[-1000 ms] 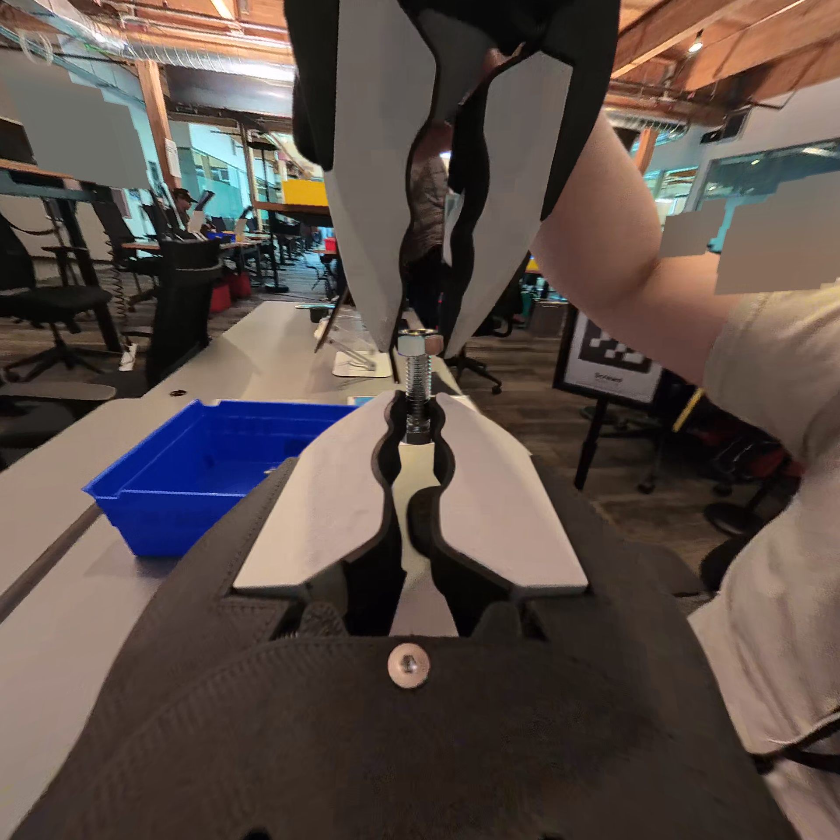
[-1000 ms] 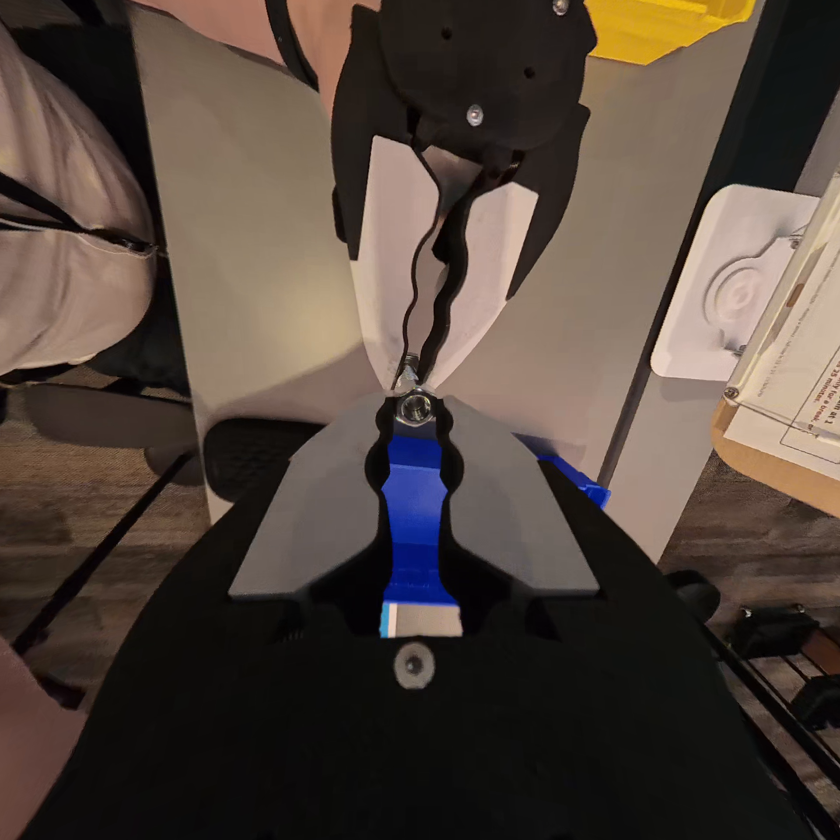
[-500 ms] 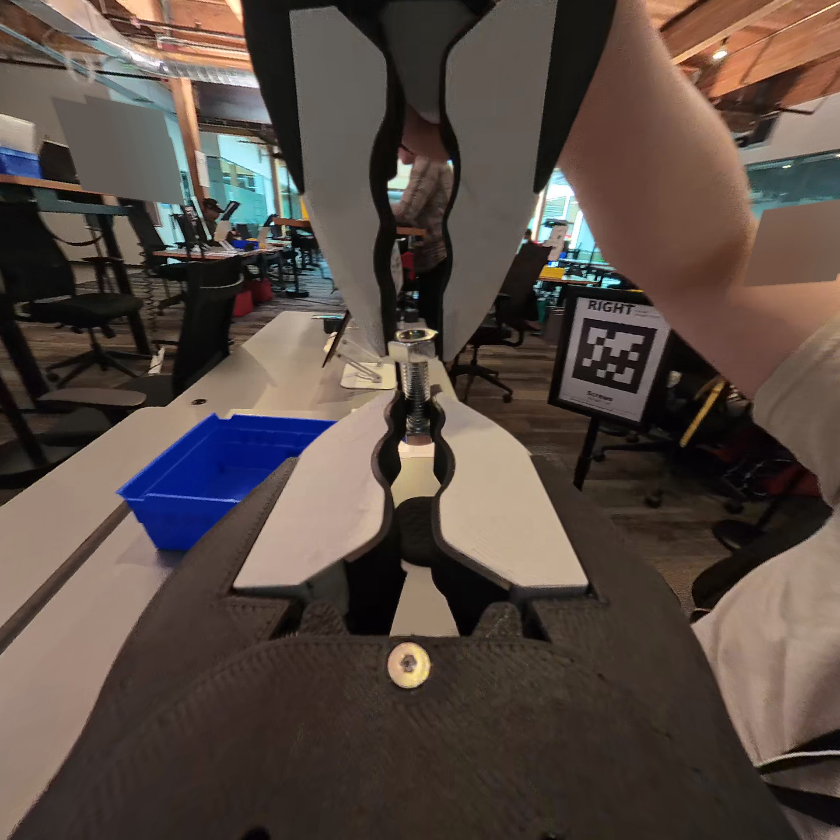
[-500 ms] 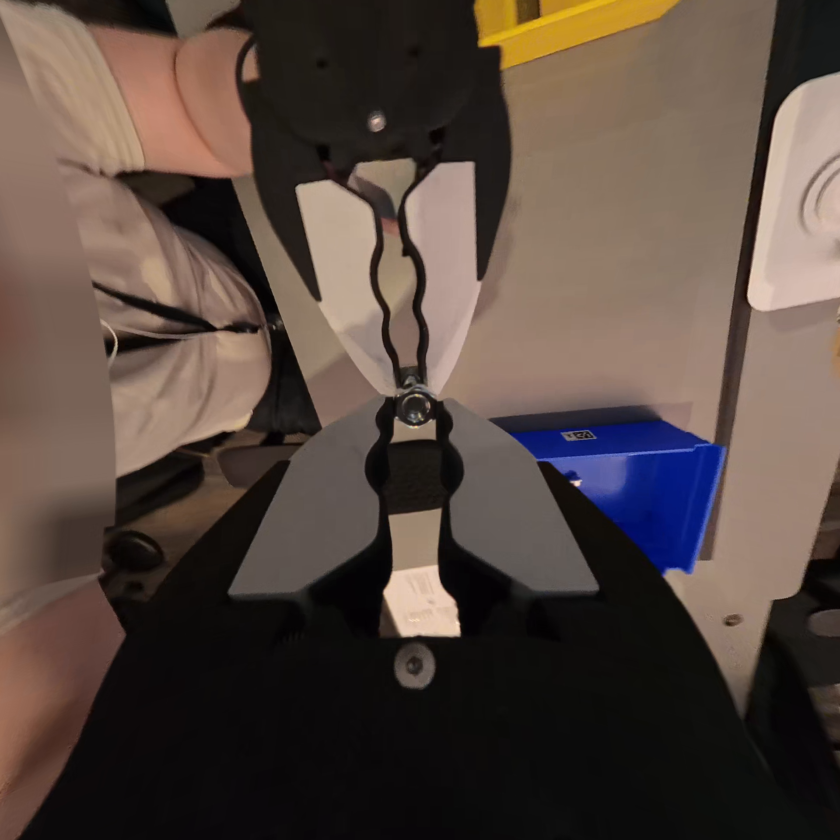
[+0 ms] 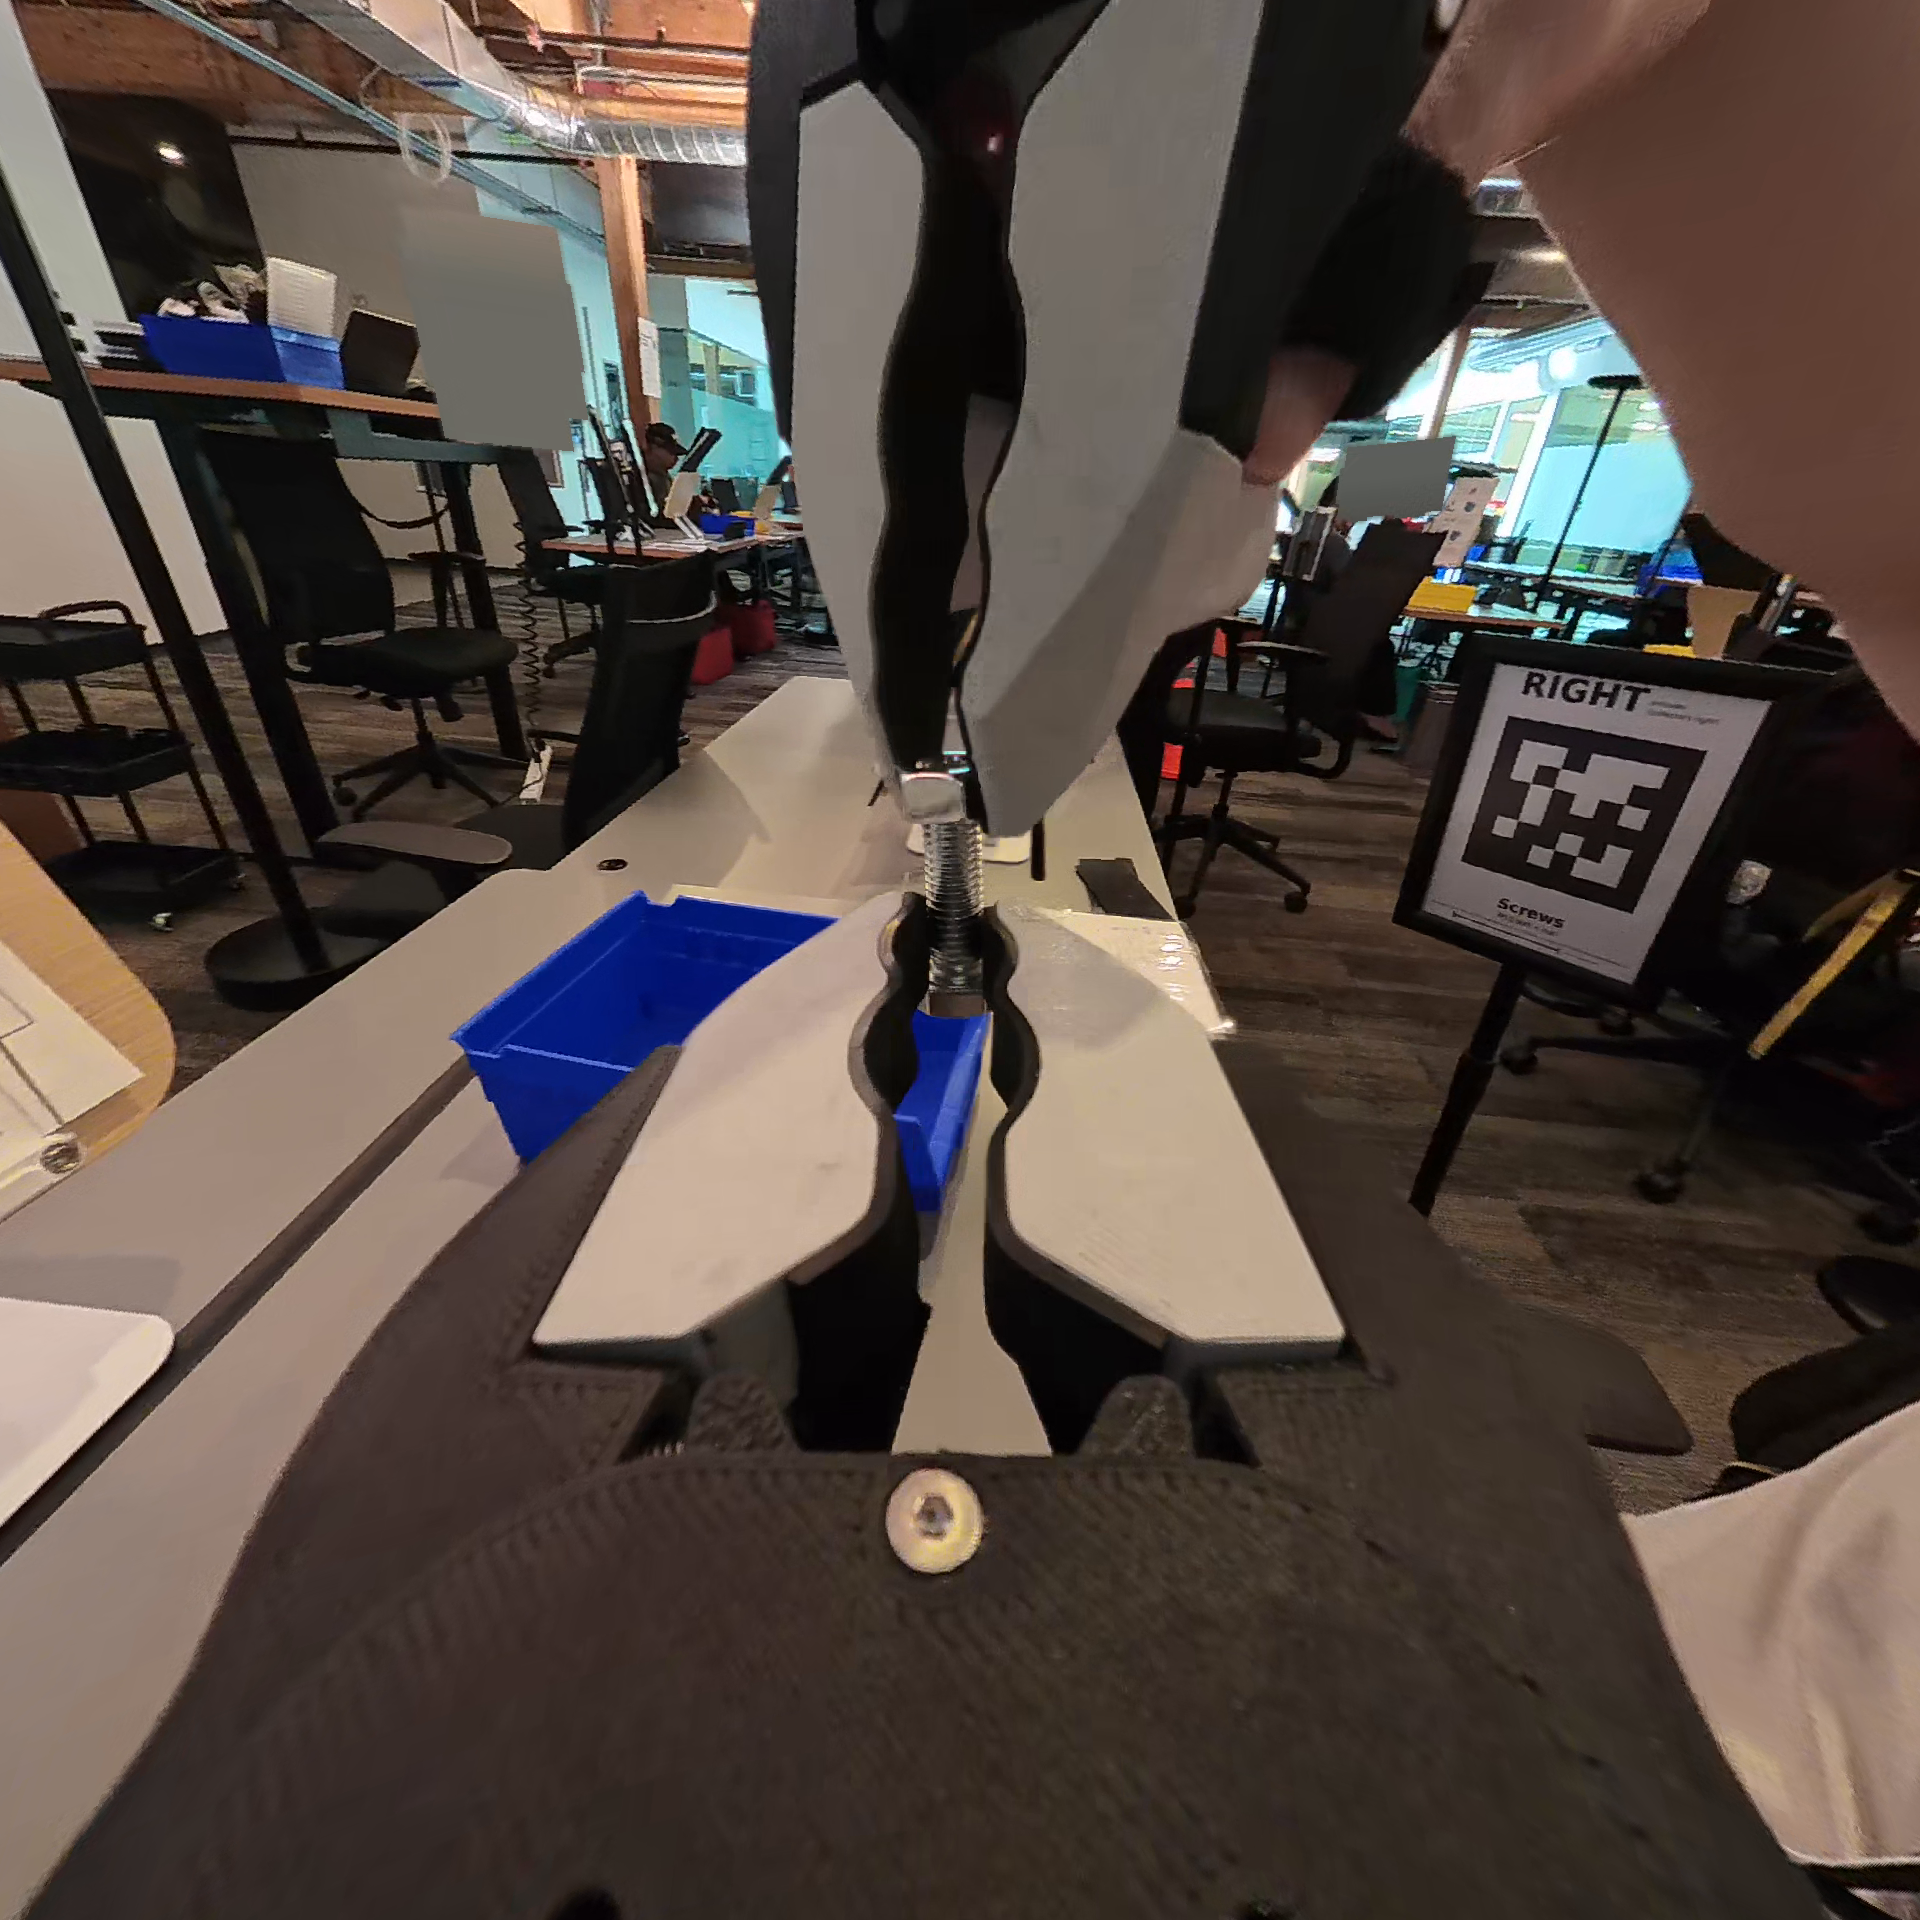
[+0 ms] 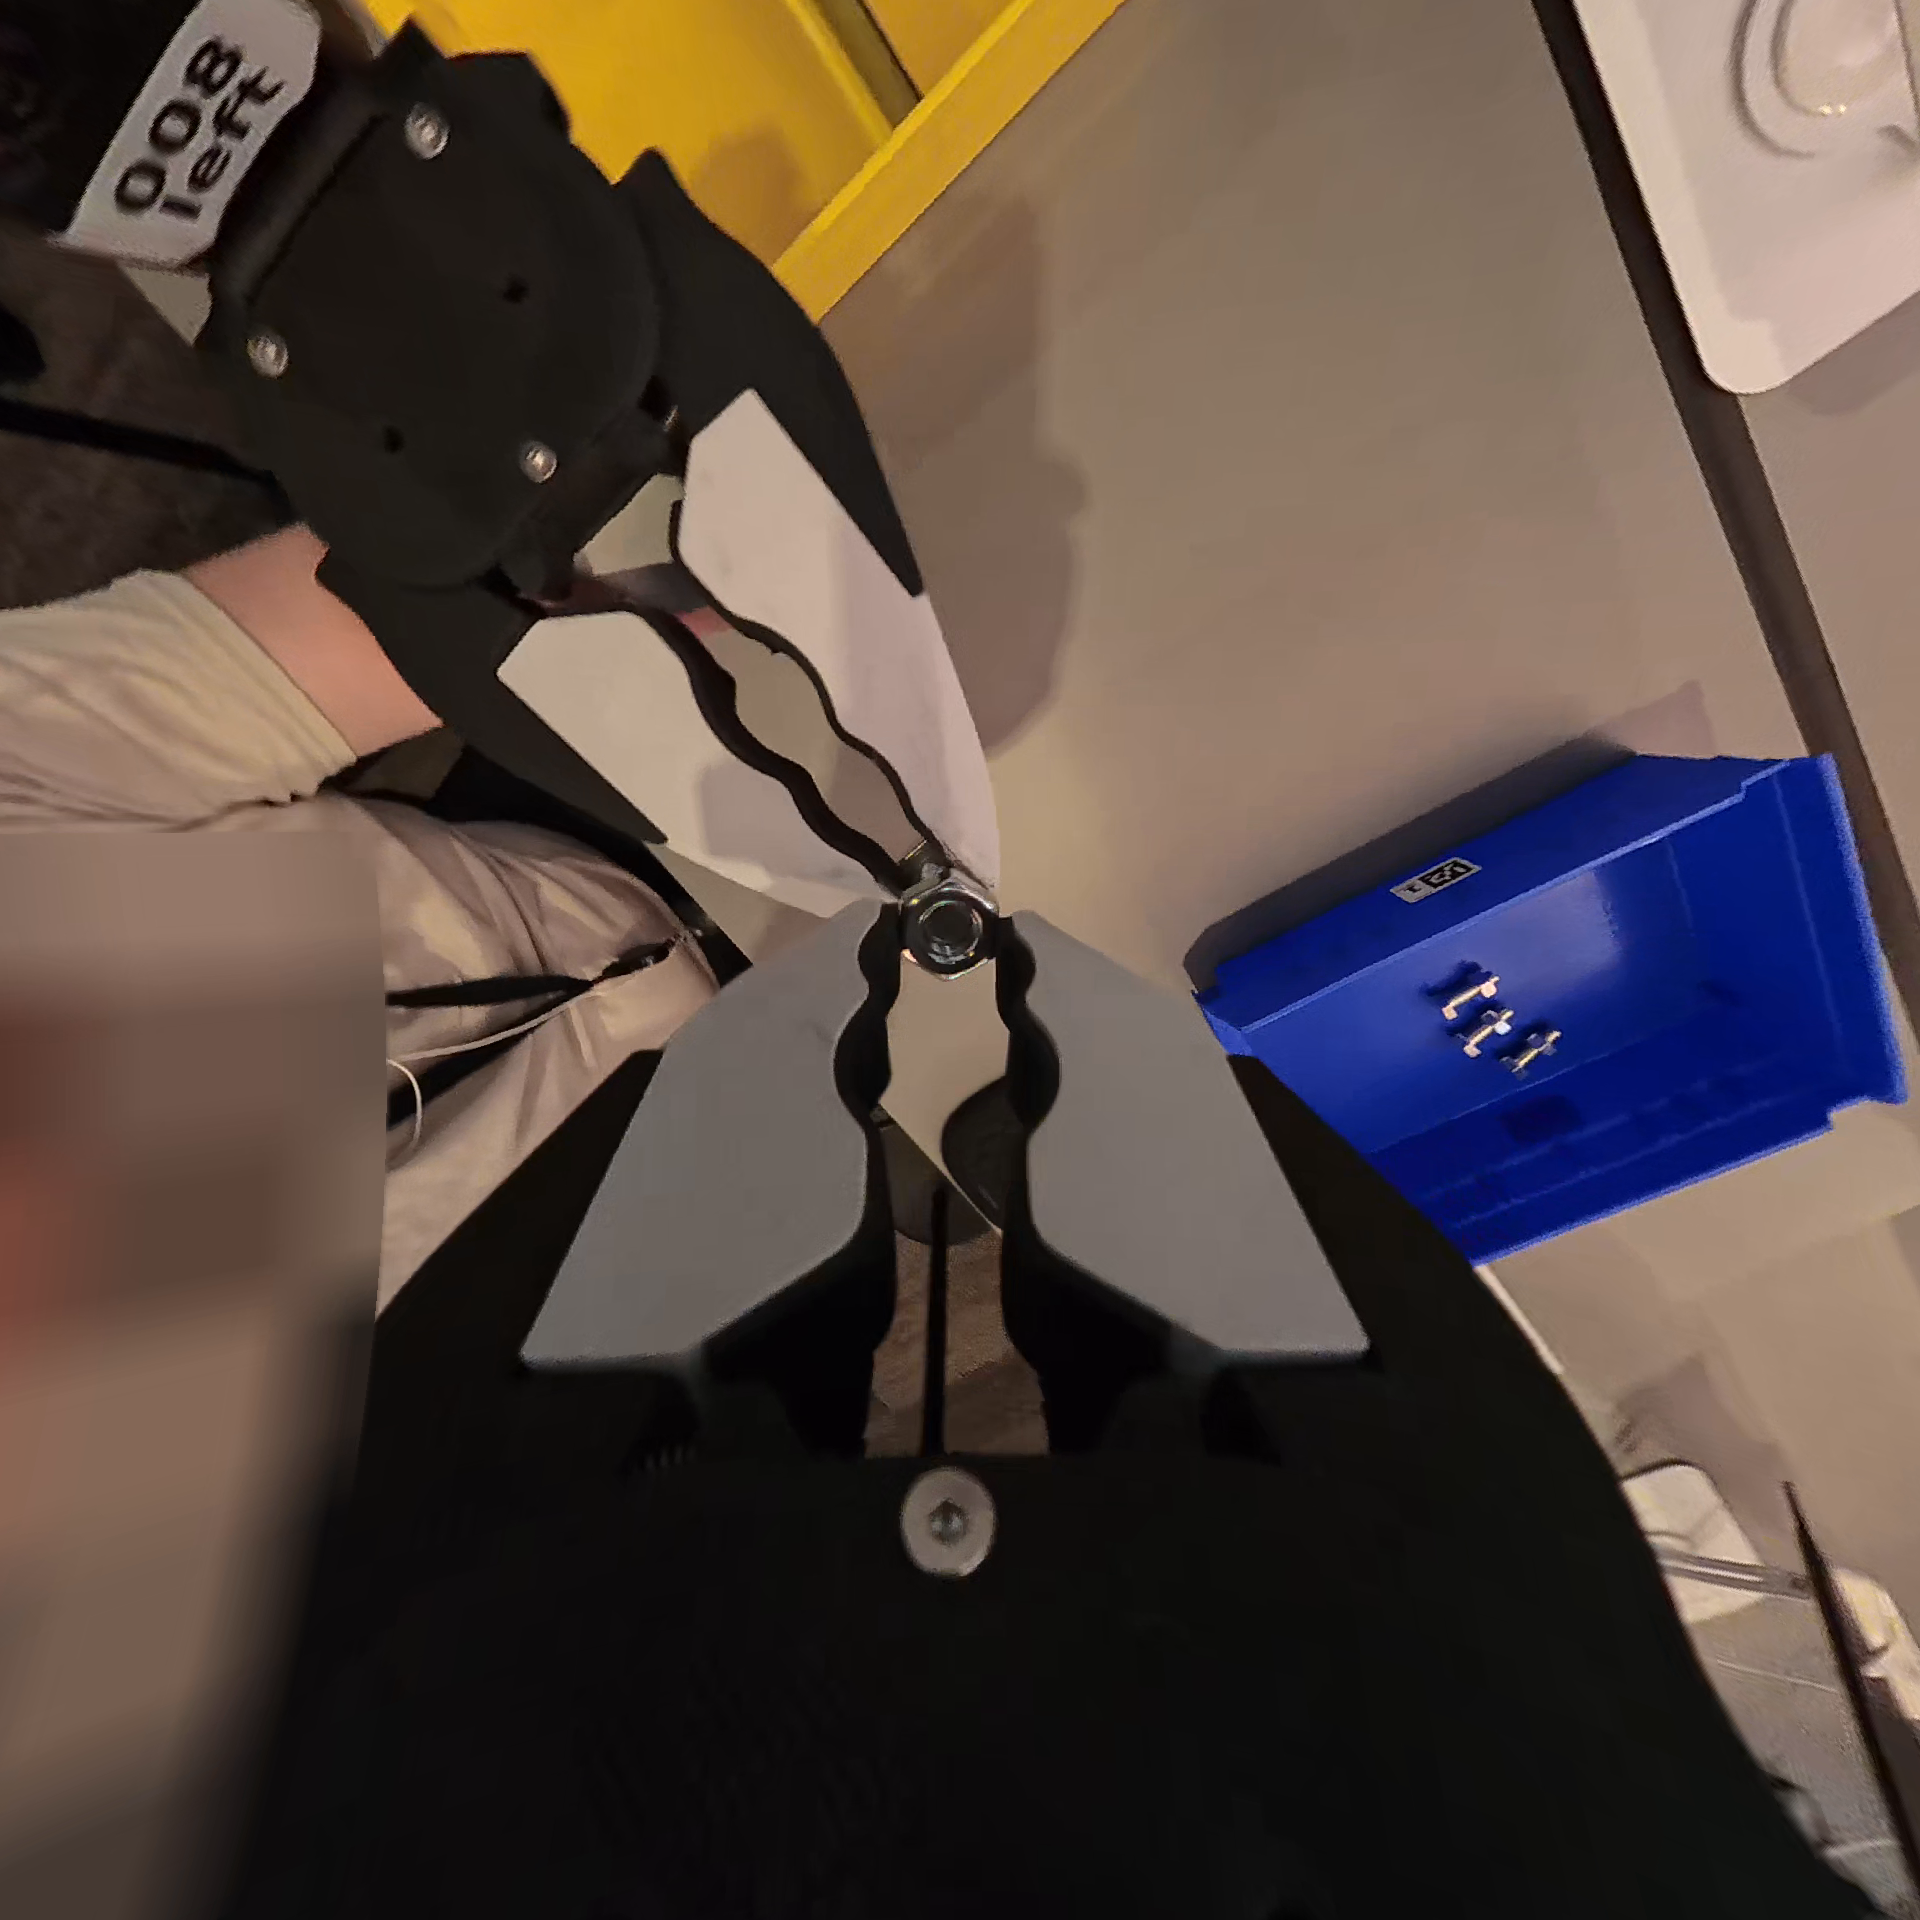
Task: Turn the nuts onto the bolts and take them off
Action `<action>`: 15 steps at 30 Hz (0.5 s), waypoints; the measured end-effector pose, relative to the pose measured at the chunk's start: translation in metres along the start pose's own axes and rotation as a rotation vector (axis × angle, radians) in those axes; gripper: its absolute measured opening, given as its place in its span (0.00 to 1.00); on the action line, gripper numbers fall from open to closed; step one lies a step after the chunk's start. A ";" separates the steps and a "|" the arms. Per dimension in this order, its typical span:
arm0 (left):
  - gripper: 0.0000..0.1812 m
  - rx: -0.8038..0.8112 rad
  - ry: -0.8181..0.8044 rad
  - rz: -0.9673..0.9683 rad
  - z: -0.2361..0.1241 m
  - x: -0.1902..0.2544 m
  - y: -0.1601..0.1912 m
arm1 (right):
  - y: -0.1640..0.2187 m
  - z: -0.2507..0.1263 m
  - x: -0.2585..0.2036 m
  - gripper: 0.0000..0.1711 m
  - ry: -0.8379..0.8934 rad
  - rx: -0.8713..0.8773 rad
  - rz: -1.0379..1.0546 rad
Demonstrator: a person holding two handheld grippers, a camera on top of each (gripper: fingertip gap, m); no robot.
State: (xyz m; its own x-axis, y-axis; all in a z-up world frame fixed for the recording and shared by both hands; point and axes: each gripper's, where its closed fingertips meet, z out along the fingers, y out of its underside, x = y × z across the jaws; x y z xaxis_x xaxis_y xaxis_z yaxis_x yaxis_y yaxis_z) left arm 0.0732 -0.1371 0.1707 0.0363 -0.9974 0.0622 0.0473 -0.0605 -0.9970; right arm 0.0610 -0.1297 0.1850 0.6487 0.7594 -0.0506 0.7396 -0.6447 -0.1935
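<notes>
In the left wrist view my left gripper (image 5: 951, 940) is shut on the lower end of a silver threaded bolt (image 5: 954, 894) and holds it upright above the table. A silver nut (image 5: 933, 795) sits at the bolt's top end. My right gripper (image 5: 951, 771) comes down from above and is shut on that nut. In the right wrist view my right gripper (image 6: 945, 932) grips the nut (image 6: 943, 928), seen end-on. The left gripper (image 6: 928, 871) reaches in from the upper left just behind it. The bolt's shaft is hidden there.
A blue bin (image 5: 623, 997) stands on the grey table (image 5: 312, 1174) left of the grippers. In the right wrist view it (image 6: 1621, 1049) holds several small bolts (image 6: 1491, 1023). A yellow bin (image 6: 894, 135), a white stand base (image 6: 1818, 156), a framed marker sign (image 5: 1590, 821). The tips of both grippers are at nearly the same place.
My right gripper has twisted around the bolt's axis with the nut in it, so its view has rotated. The left gripper still holds the bolt upright and has shifted slightly.
</notes>
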 end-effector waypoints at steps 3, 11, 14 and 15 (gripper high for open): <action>0.05 -0.030 -0.048 0.034 0.000 -0.004 0.003 | 0.001 0.003 0.002 0.11 0.017 -0.010 0.047; 0.05 -0.038 -0.073 0.038 0.003 -0.007 0.005 | 0.002 0.004 0.006 0.11 0.078 -0.020 0.097; 0.05 -0.052 -0.084 0.059 0.003 -0.007 0.006 | 0.003 0.005 0.006 0.11 0.067 -0.024 0.115; 0.05 -0.052 -0.082 0.061 0.003 -0.007 0.006 | 0.003 0.005 0.006 0.11 0.067 -0.022 0.112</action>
State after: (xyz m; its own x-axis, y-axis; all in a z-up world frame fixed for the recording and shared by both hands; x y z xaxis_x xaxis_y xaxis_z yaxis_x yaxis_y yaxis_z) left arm 0.0759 -0.1304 0.1643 0.1196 -0.9928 0.0025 -0.0090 -0.0036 -1.0000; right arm 0.0664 -0.1263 0.1791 0.7372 0.6757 -0.0045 0.6654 -0.7271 -0.1691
